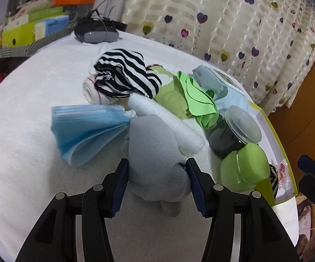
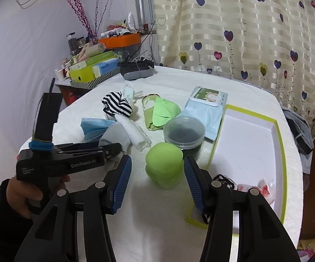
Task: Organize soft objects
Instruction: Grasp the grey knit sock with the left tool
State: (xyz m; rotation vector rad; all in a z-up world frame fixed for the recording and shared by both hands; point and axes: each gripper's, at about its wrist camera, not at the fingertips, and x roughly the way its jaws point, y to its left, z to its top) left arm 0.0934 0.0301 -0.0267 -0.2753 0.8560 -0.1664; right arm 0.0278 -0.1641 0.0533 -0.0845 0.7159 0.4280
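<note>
My left gripper (image 1: 157, 179) is open with its pads on either side of a grey mesh cloth (image 1: 153, 148) on the white table; the pads look close to it but not squeezing. Beside it lie a blue face mask (image 1: 80, 128), a rolled white towel (image 1: 166, 122), a striped black-and-white cloth (image 1: 124, 72) and green cloths (image 1: 194, 100). My right gripper (image 2: 157, 179) is open and empty, with a green jar (image 2: 164, 166) between its fingers and apart from them. The left gripper (image 2: 111, 148) also shows in the right wrist view at the grey cloth (image 2: 115, 137).
A white box with a green rim (image 2: 282, 144) sits at the right and holds a striped cloth (image 2: 225, 180) and a red-and-white item (image 2: 264, 190). A clear-lidded dark jar (image 2: 183, 131), a wipes pack (image 2: 205, 107) and a grey headset (image 2: 135, 72) stand on the table. Boxes crowd the far left.
</note>
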